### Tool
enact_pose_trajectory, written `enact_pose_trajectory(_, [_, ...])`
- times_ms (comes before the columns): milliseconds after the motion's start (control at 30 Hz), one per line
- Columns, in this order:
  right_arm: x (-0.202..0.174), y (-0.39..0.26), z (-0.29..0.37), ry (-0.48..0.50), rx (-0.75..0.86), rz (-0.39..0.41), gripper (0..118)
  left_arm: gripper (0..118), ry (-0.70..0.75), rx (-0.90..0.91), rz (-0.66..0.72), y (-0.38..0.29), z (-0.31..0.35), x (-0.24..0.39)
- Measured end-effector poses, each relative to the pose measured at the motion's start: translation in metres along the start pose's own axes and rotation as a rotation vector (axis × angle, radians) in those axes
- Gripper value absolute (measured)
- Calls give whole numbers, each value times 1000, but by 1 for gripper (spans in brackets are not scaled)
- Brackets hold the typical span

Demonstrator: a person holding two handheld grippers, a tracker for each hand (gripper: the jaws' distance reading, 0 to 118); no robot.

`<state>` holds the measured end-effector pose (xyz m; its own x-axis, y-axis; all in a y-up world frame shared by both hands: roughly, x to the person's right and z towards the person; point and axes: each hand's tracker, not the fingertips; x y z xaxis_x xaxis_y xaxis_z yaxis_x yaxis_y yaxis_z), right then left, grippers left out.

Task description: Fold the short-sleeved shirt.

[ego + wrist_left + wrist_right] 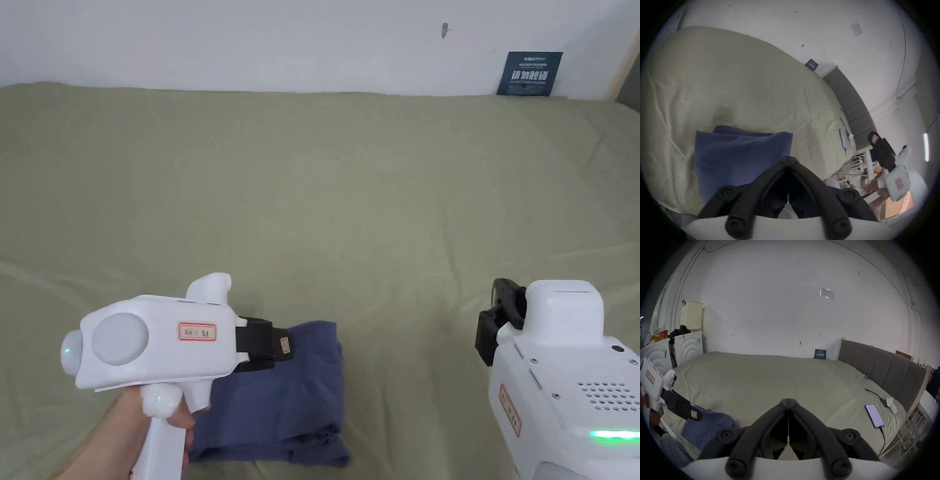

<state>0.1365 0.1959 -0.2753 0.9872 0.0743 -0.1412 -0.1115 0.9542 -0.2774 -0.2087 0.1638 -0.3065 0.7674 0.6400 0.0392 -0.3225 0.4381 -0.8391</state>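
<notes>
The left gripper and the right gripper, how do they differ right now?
The white left gripper hangs above the folded blue shirt; the white right gripper is off to the side, over bare olive bedsheet. The left points sideways, the right points away. Both are shut and hold nothing.

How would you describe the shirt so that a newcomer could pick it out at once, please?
Start from the wide olive-green bed sheet that runs to the white wall. At its near edge, just under the left tool, lies the shirt, folded into a compact rectangle. It is the one dark blue thing on the plain sheet.
</notes>
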Motion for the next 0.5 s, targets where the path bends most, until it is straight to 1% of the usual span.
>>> enact_pose_trajectory(100, [-1,-5,-1,15,-29,-22,1,1,-74,-88,49,-13,-19,-9])
enact_pose_trajectory(167, [-3,-10,-2,13,-42,-15,1,1,-170,-171,96,-25,-41,-18])
enact_pose_trajectory(200, [-3,-12,-3,15,-49,-15,1,1,-192,-193,111,-30,-53,-22])
enact_pose_trajectory(267, [-3,-16,-4,22,-77,-19,1,1,-196,-196,127,-39,-73,-35])
enact_pose_trajectory(333, [-2,-20,-4,27,-94,-21,1,1,-133,-225,153,-44,-89,-46])
enact_pose_trajectory(400, [1,-24,-5,46,-116,-27,1,0,-141,-206,126,-46,-89,-55])
enact_pose_trajectory(433, [1,-26,-6,57,-131,-30,1,0,-154,-202,141,-44,-86,-54])
enact_pose_trajectory(500, [-1,-28,-8,87,-151,-44,1,0,-126,-201,112,-42,-81,-44])
